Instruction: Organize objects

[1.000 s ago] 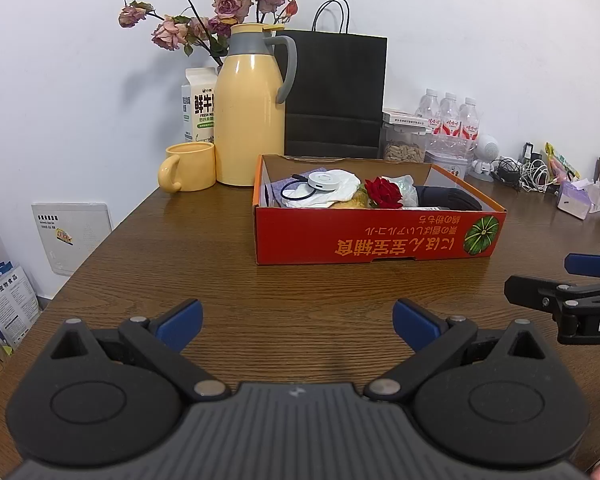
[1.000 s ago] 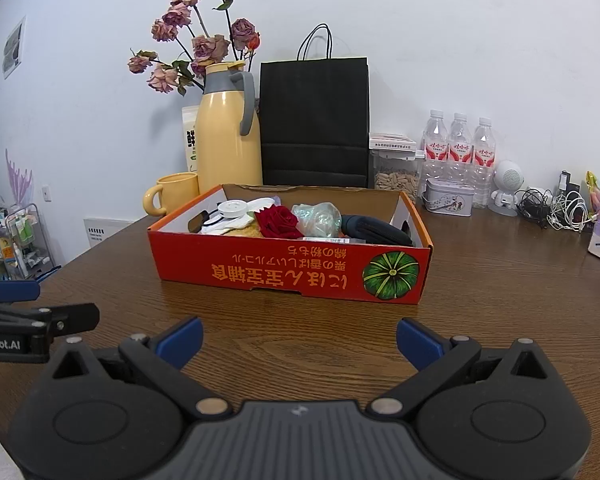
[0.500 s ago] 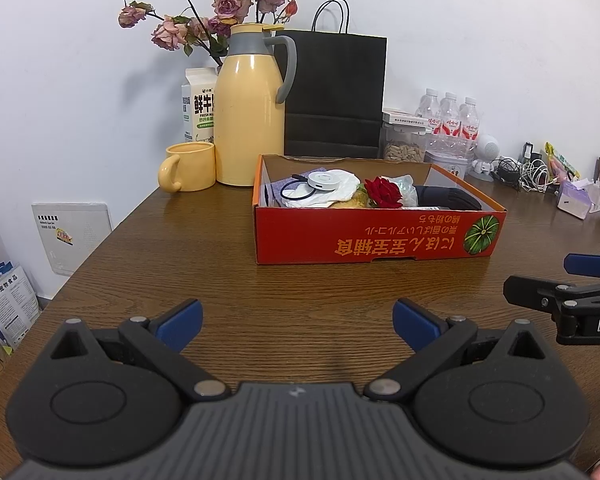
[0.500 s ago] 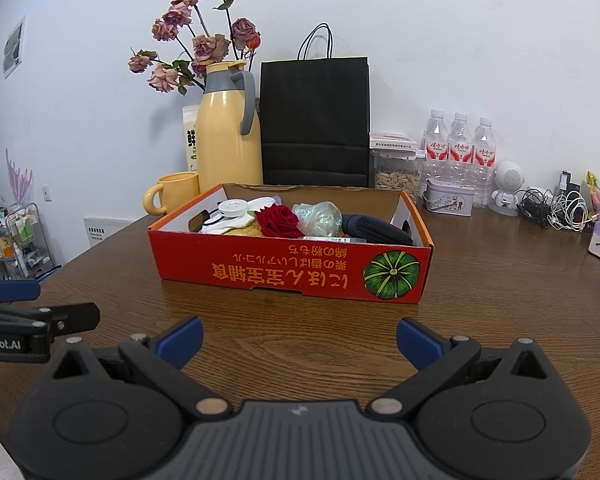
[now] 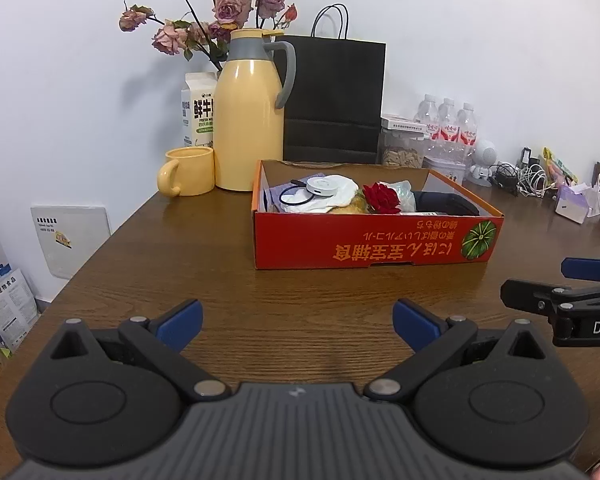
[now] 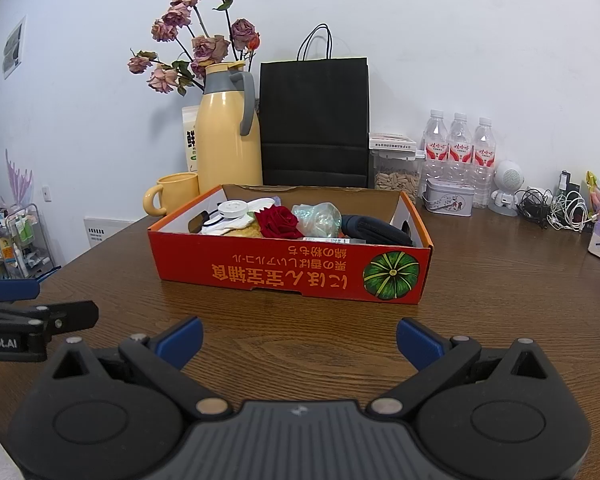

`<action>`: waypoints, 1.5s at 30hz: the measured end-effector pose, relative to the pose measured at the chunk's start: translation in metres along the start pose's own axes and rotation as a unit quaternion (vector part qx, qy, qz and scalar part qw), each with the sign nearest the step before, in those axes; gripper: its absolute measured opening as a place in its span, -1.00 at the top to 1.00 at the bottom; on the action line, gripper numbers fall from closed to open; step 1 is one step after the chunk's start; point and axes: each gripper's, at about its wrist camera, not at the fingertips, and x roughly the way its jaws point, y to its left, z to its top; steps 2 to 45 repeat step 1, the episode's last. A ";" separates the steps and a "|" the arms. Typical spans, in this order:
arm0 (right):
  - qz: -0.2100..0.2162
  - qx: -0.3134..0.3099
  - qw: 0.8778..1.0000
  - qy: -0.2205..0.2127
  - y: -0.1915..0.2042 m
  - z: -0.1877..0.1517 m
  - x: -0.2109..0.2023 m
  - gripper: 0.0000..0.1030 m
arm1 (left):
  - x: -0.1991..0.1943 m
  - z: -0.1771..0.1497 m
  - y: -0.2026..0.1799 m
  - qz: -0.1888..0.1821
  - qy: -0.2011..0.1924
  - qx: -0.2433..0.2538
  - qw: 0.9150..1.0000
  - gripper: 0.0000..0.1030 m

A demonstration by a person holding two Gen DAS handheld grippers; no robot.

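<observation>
A brown table [image 5: 204, 264] bears a red box [image 5: 374, 246] near its middle, with a black bag [image 5: 334, 100], yellow flask [image 5: 249, 120] and yellow mug [image 5: 188, 171] just behind it. In the box lie a white cloth [image 5: 334, 196], a dark pouch [image 5: 446, 203], a red rose [image 5: 381, 197] and a white puck [image 5: 321, 185] on the cloth. The left gripper [image 5: 297, 318] and right gripper [image 6: 299, 334] hover side by side over bare table before the box, each spread wide and holding nothing.
</observation>
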 end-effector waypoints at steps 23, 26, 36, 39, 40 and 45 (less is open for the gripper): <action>0.000 0.000 1.000 0.000 0.000 0.000 0.000 -1.00 | 0.000 0.000 0.000 -0.001 0.000 0.000 1.000 -1.00; 0.000 0.000 1.000 0.000 0.000 0.000 0.000 -1.00 | 0.000 0.000 0.000 -0.001 0.000 0.000 1.000 -1.00; 0.000 0.000 1.000 0.000 0.000 0.000 0.000 -1.00 | 0.000 0.000 0.000 -0.001 0.000 0.000 1.000 -1.00; 0.000 0.000 1.000 0.000 0.000 0.000 0.000 -1.00 | 0.000 0.000 0.000 -0.001 0.000 0.000 1.000 -1.00; 0.000 0.000 1.000 0.000 0.000 0.000 0.000 -1.00 | 0.000 0.000 0.000 -0.001 0.000 0.000 1.000 -1.00; 0.000 0.000 1.000 0.000 0.000 0.000 0.000 -1.00 | 0.000 0.000 0.000 -0.001 0.000 0.000 1.000 -1.00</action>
